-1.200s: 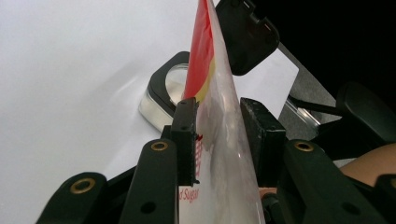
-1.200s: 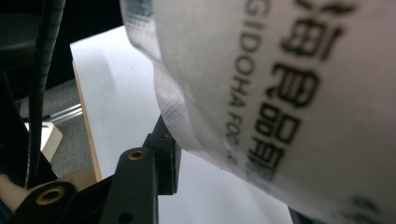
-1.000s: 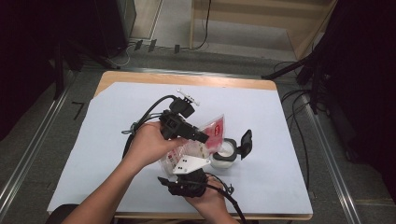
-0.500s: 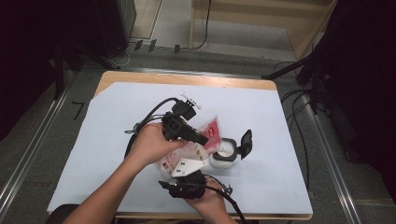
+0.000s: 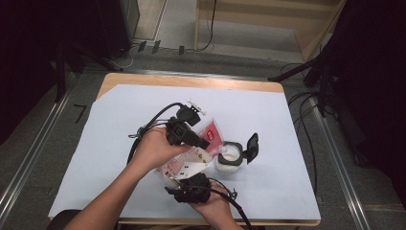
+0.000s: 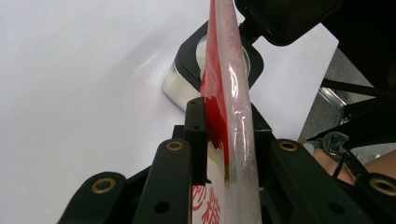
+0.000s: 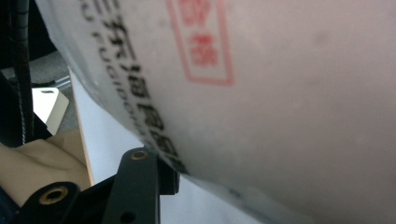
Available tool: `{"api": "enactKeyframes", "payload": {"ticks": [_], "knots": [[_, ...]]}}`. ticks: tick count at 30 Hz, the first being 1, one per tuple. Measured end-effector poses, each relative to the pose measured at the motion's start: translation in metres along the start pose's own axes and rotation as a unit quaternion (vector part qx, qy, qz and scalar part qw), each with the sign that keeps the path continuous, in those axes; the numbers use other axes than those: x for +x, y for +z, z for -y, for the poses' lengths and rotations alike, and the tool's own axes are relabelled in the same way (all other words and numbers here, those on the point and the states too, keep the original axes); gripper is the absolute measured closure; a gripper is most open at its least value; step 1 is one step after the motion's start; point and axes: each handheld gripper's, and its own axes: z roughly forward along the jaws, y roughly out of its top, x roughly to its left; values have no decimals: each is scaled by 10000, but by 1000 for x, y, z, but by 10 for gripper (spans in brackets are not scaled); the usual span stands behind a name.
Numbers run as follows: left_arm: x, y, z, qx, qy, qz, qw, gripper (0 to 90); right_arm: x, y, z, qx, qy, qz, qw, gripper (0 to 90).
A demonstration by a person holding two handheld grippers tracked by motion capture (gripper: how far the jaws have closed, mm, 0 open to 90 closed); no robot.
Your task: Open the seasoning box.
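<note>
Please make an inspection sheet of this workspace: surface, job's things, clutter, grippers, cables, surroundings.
Surface: white sheet over a wooden table.
Job's things: bag with red print, tilted toward the jar; jar open, black lid flipped up, white contents.
Clutter: nothing seen.
Grippers: left gripper shut on bag, its jaws just closed further; right gripper shut on bag's lower end.
Cables: black cable loops from the left gripper; another trails from the right.
Surroundings: grey floor, floor rails, dark equipment, wooden frame behind.
</note>
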Motion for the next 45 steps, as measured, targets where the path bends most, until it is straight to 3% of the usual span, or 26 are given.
{"api": "enactKeyframes", "payload": {"ticks": [8, 14, 21, 26, 30, 32, 36, 42, 45], "knots": [[3, -21, 6, -364, -77, 81, 9993, 828, -5, -5, -3, 27, 58, 170, 9998, 585], [7, -42, 11, -711, -147, 152, 9972, 828, -12, -12, -5, -110, 54, 339, 9993, 582], [14, -59, 17, -951, -180, 149, 9952, 842, -22, -20, -5, -314, 136, 606, 9976, 583], [19, -68, 21, -1010, -147, 159, 9946, 855, -36, -24, -2, -459, 621, 573, 9954, 585], [22, -75, 24, -1060, -137, 226, 9940, 880, -51, -29, 3, -547, 1335, 477, 9884, 579], [22, -77, 25, -1104, -82, 174, 9937, 899, -55, -32, 4, -591, 1490, 513, 9857, 579], [23, -80, 26, -1289, -64, 338, 9911, 900, -52, -36, -1, -537, 1206, 738, 9885, 575], [27, -89, 29, -1521, -116, 346, 9877, 900, -54, -41, -4, -613, 1105, 693, 9896, 569], [32, -96, 31, -1714, -138, 344, 9845, 900, -56, -43, -5, -630, 1060, 708, 9898, 561]]}}
